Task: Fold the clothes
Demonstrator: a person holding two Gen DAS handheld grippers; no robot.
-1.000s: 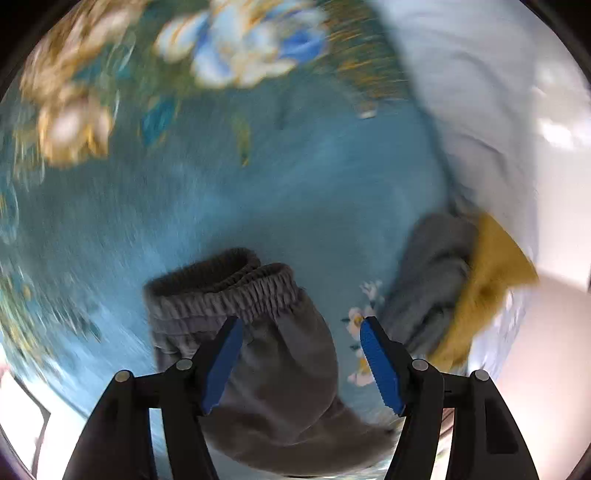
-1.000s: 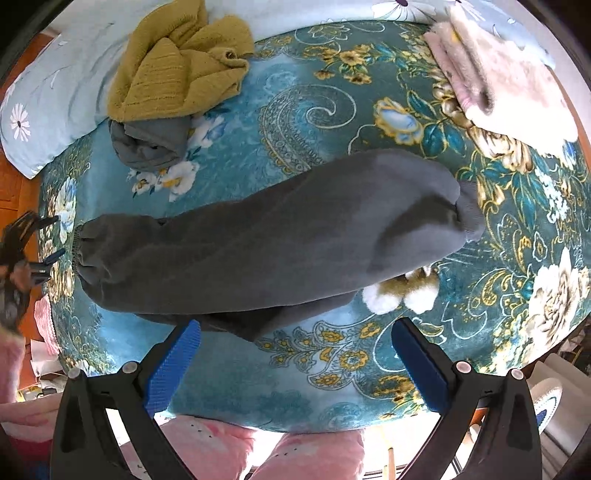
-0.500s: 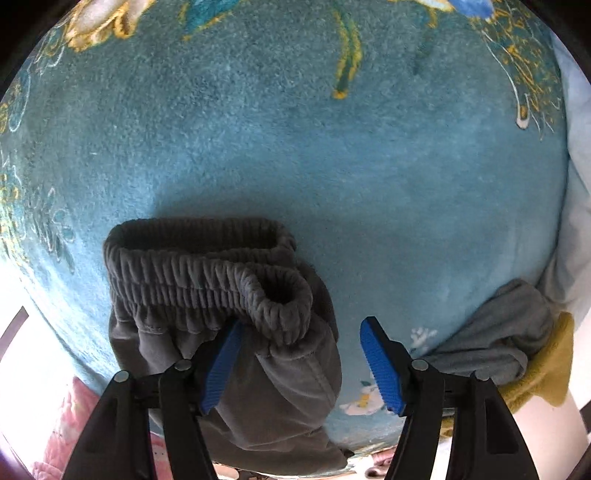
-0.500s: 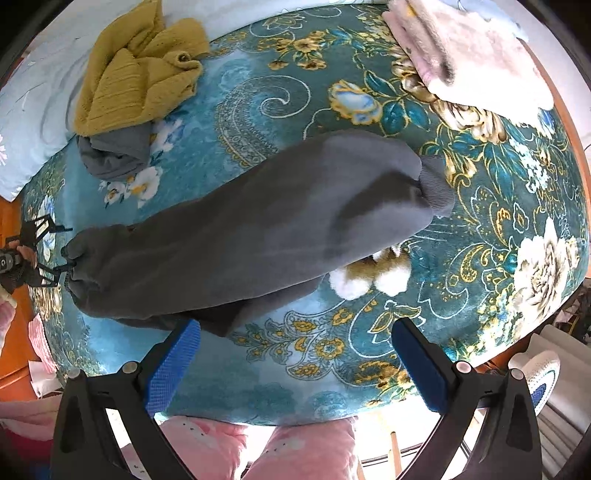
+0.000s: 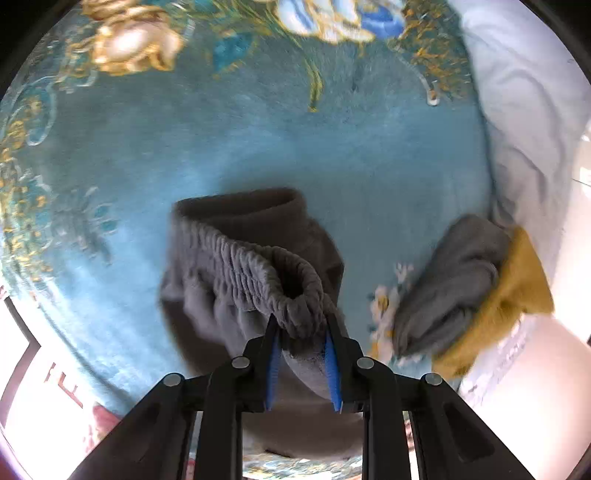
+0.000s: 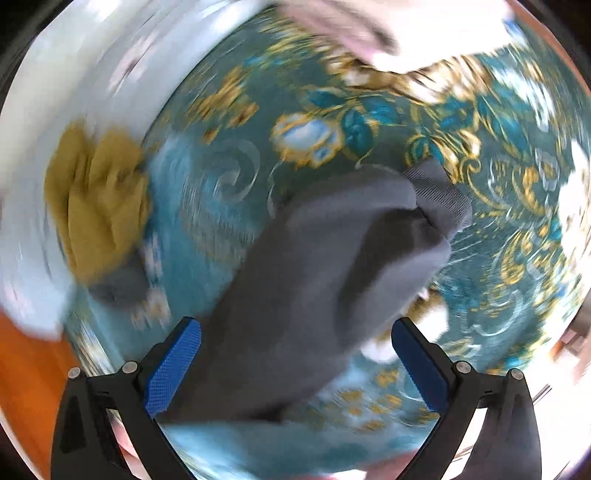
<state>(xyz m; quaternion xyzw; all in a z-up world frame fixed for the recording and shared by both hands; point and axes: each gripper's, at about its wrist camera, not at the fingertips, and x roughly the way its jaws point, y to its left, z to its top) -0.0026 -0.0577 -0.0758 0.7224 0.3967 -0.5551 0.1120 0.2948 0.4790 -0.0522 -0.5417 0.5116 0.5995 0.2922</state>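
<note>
Dark grey sweatpants (image 6: 317, 280) lie stretched across a teal floral bedspread (image 6: 229, 206). In the left wrist view their elastic waistband (image 5: 258, 273) is bunched up, and my left gripper (image 5: 301, 343) is shut on its near corner, lifting it slightly. My right gripper (image 6: 295, 354) is open, its blue pads on either side of the middle of the trousers and just above them. The cuffed leg end (image 6: 439, 199) lies far right. The right wrist view is blurred by motion.
A pile with a mustard yellow garment (image 5: 517, 288) on a grey one (image 5: 450, 280) sits at the bedspread's edge (image 6: 96, 206). A pale blue pillow (image 5: 524, 110) lies beyond. A pink-white folded item (image 6: 369, 26) sits at the far side. White fluffy pompoms (image 6: 380, 347) peek from under the trousers.
My left gripper closed on the waistband corner, which was between open jaws before. My right gripper moved down fast toward the middle of the trousers, still open.
</note>
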